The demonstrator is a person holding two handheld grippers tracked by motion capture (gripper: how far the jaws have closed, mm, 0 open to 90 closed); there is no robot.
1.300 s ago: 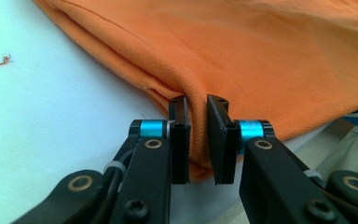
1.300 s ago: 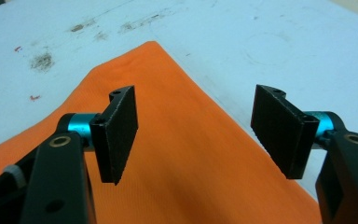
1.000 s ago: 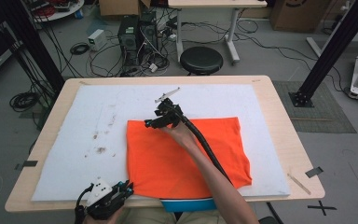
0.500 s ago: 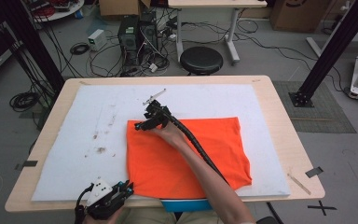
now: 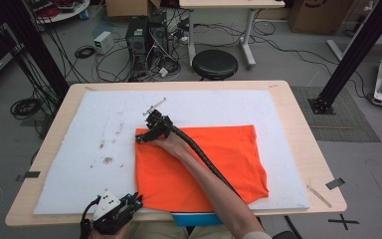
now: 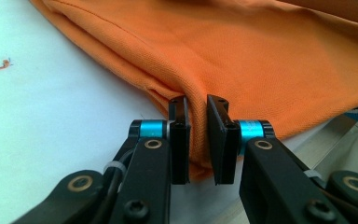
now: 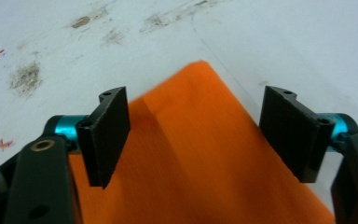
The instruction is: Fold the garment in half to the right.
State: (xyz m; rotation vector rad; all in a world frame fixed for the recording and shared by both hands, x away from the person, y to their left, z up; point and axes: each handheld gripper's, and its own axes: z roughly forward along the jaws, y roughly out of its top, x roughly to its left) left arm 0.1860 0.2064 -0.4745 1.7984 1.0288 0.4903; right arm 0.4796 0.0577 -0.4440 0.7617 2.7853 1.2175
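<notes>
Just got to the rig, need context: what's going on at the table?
A person is working an orange T-shirt that lies flat on the white mat. The left gripper is shut on the shirt's near-left corner at the table edge. The right gripper is poised over the far-left corner; its jaws have just been opening and stand wide over that corner, not pressing it. It looks like a fold or a straightening, with one corner pinned.

Pale wooden counter (image 5: 298, 129) with rounded corners, topped by a white foam sheet (image 5: 219, 107), stained near its left edge. Grey concrete floor (image 5: 288, 64). Beyond the far edge: round black stool (image 5: 215, 63), black computer tower (image 5: 144, 37) amid tangled cables, white-legged desk (image 5: 246, 30). Black metal frame post (image 5: 358, 47) past the far right corner.
</notes>
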